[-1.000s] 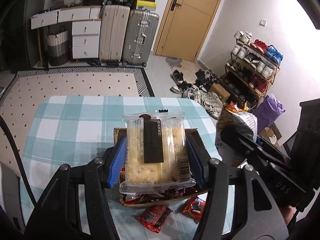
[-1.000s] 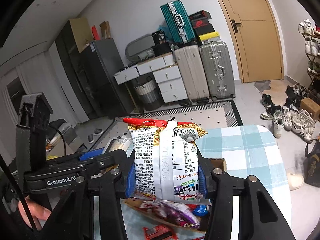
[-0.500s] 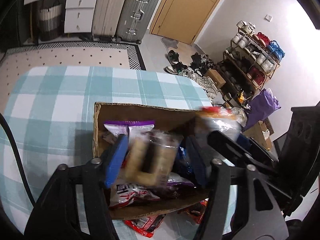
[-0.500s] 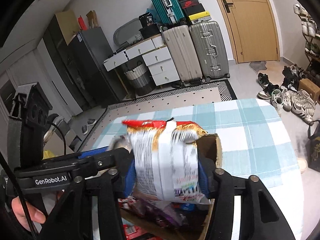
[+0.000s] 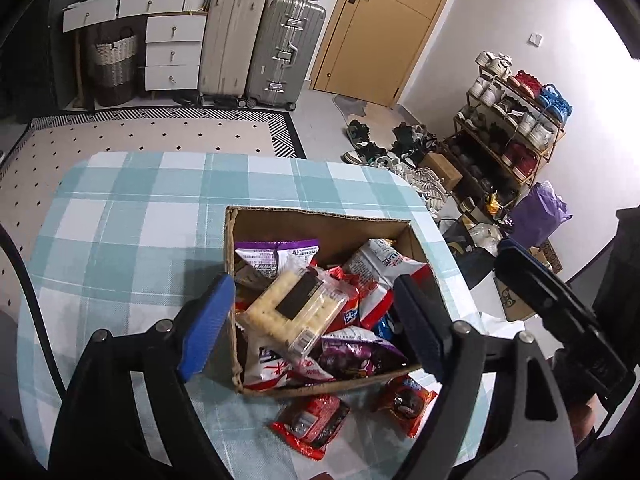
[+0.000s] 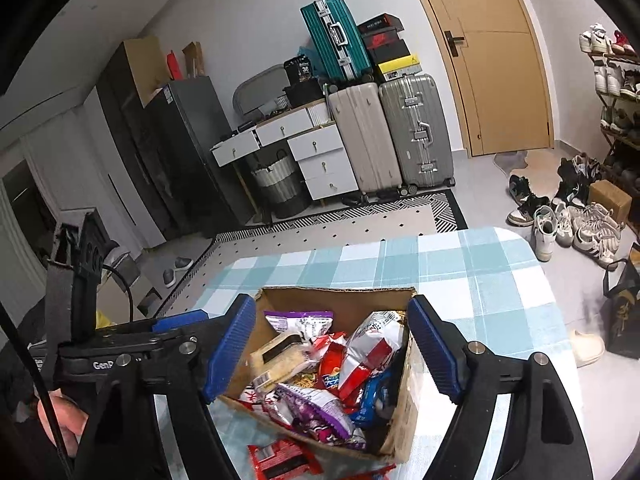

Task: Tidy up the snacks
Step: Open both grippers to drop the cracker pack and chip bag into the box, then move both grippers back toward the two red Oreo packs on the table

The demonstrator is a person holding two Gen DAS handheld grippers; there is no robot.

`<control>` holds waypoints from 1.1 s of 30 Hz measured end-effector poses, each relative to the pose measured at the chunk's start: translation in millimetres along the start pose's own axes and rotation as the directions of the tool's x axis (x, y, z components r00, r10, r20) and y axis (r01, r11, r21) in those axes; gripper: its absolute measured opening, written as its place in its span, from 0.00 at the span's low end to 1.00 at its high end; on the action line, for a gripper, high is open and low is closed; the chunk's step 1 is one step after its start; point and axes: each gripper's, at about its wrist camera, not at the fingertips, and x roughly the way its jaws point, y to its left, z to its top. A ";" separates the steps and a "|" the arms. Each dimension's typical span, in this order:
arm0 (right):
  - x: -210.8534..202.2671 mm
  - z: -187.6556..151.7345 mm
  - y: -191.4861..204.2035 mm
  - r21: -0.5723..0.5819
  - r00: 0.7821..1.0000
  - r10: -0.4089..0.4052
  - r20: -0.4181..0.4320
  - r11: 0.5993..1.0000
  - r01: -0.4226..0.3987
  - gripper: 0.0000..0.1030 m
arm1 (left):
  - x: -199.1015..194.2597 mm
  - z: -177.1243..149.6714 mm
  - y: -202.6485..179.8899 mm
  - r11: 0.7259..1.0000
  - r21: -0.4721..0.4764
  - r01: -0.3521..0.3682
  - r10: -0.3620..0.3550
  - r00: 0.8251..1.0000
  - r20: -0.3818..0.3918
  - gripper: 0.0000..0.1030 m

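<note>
Left wrist view: both hand-held grippers open over the snack box

Left wrist view looks down on a cardboard box (image 5: 320,222) standing on the checked counter (image 5: 132,216). The box is the landmark for all that follows.

Left hand-held gripper (image 5: 314,322): its jaws have just been opening and now stand wide, one blue pad outside the box's left wall, the other over its right part. Nothing is gripped. A clear cracker pack (image 5: 294,308) with a dark label lies loose and tilted on top of the pile in the box, between the pads but touching neither.

Right hand-held gripper (image 6: 332,346): its jaws have just been opening too, and they stand wide, empty, straddling the box's near end. A white-and-red chip bag (image 6: 370,346) lies in the box's right half, leaning on the right wall.

Also in the box: a purple-topped packet (image 5: 276,254) by the far wall and a dark purple packet (image 5: 356,354) near the front wall, among other wrappers.

Outside the box, just before its front wall, two red packets (image 5: 310,424) lie flat on the counter.

A hand (image 6: 62,420) shows at the left gripper's handle in the right wrist view.
</note>
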 end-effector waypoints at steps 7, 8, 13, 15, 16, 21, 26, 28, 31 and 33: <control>-25.2 -3.0 13.3 -0.025 1.000 0.002 0.025 1.000 -0.001 0.82 | -30.3 -12.2 -8.8 0.998 0.029 -0.049 0.047 0.998 0.052 0.79; -28.8 -3.4 15.4 -0.029 1.000 0.004 0.028 1.000 -0.003 0.82 | -36.6 -14.6 -11.0 0.997 0.035 -0.063 0.060 0.996 0.068 0.79; -46.6 -5.9 25.9 -0.054 0.999 0.011 0.045 0.999 -0.009 0.82 | -61.1 -22.9 -16.4 0.995 0.026 -0.098 0.094 0.988 0.119 0.80; -53.9 -7.2 30.0 -0.064 0.999 0.013 0.052 0.998 -0.009 0.82 | -68.8 -23.6 -19.5 0.992 0.035 -0.125 0.119 0.983 0.139 0.80; -57.4 -7.8 31.7 -0.067 0.998 0.013 0.056 0.998 -0.010 0.82 | -73.7 -25.5 -22.0 0.989 0.045 -0.140 0.132 0.979 0.153 0.80; -73.6 -10.3 38.8 -0.072 0.997 0.019 0.070 0.997 -0.013 0.82 | -97.2 -32.7 -31.8 0.978 0.069 -0.196 0.179 0.964 0.198 0.83; -94.4 -14.1 44.1 -0.080 0.996 0.021 0.090 0.997 -0.014 0.82 | -118.2 -43.6 -42.9 0.968 0.097 -0.233 0.206 0.951 0.231 0.84; -102.1 -15.2 46.4 -0.088 0.995 0.019 0.097 0.996 -0.011 0.83 | -126.3 -49.0 -44.9 0.964 0.098 -0.247 0.218 0.946 0.239 0.89; -114.3 -18.9 48.9 -0.102 0.994 0.019 0.109 0.995 -0.008 0.86 | -139.9 -56.6 -47.6 0.964 0.102 -0.246 0.213 0.942 0.260 0.95; -123.2 -22.8 50.4 -0.112 0.992 0.018 0.121 0.994 -0.004 0.87 | -150.1 -63.3 -49.2 0.961 0.102 -0.258 0.221 0.934 0.280 0.98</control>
